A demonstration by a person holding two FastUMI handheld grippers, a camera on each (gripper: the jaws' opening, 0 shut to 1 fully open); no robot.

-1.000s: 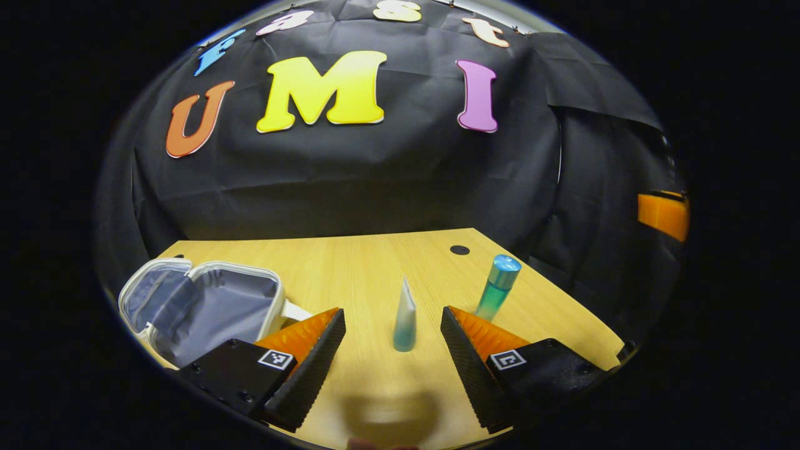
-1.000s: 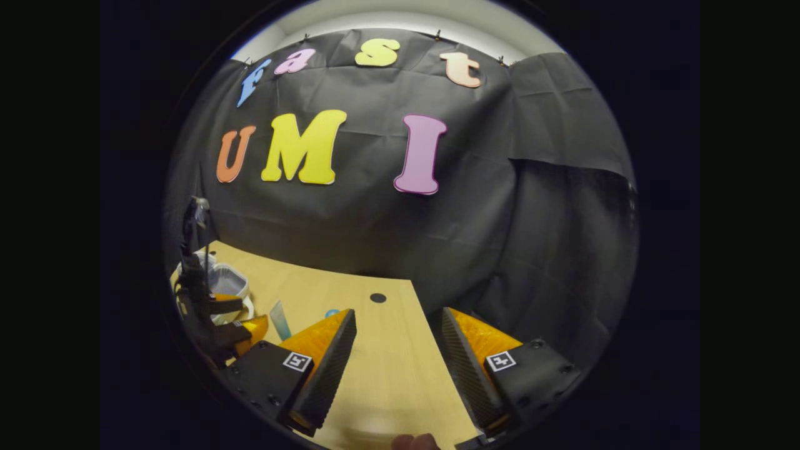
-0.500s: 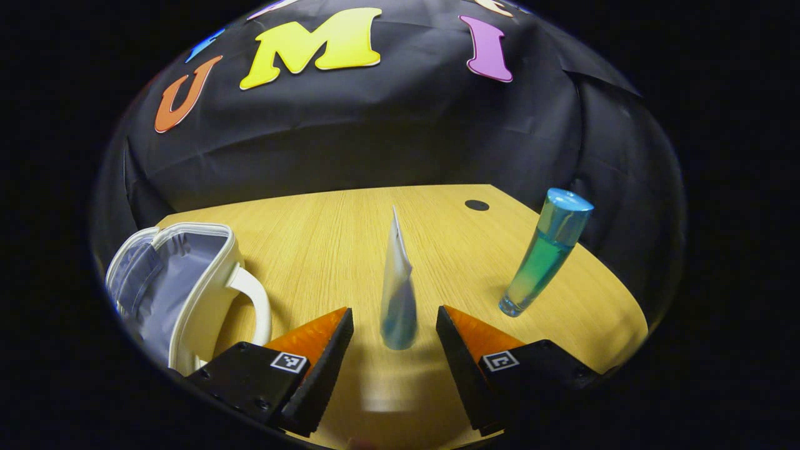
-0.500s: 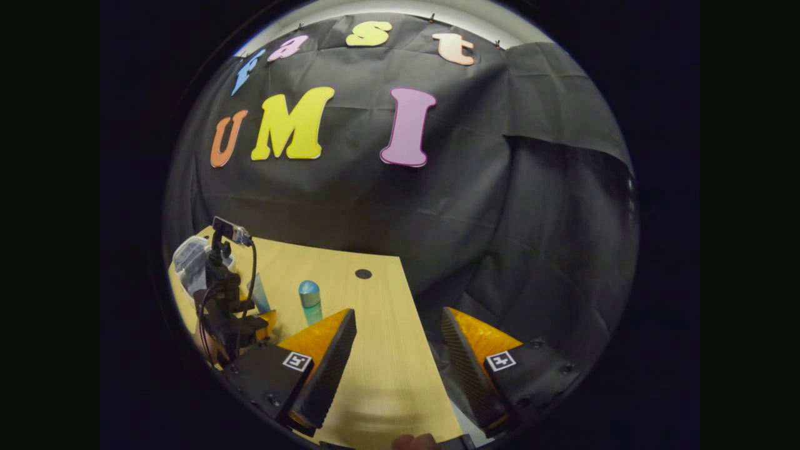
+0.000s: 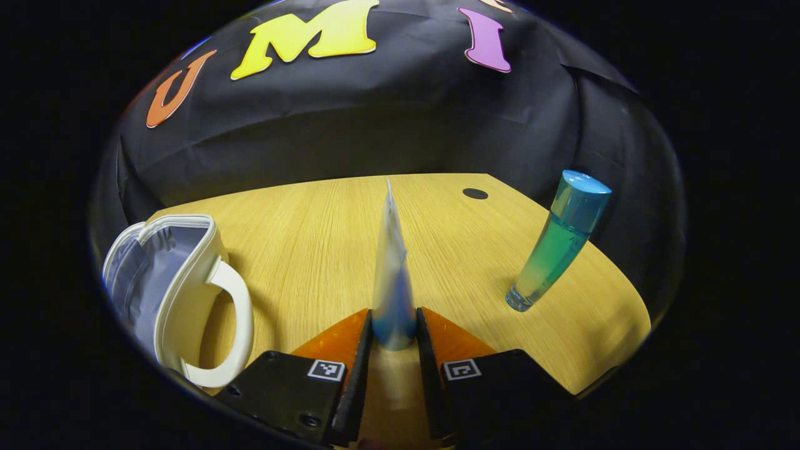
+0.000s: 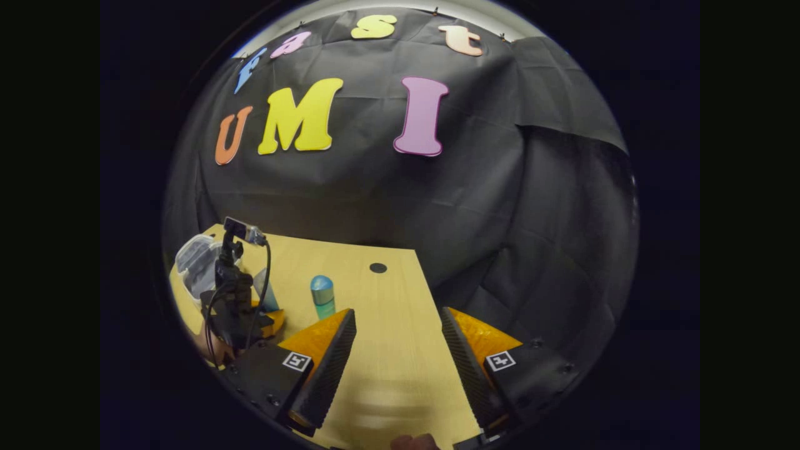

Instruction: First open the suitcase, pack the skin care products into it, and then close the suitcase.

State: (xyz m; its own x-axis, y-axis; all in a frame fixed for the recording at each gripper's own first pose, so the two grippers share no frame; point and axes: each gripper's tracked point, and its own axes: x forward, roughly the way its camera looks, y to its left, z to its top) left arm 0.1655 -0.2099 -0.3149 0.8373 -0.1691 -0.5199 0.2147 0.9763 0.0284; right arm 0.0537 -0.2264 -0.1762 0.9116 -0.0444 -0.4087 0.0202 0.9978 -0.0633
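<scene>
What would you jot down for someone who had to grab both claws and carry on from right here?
Left claw: closed around the base of the upright tube, both fingers against it; it stands on the table.
Right claw: open, holding nothing, over the table's right part.
Suitcase: small white case, already open, at the table's left.
Bottle: blue-green, standing at the right, untouched.
Done: case opened, tube gripped.
Left: put the tube in the case, then the bottle, then close the case.
</scene>
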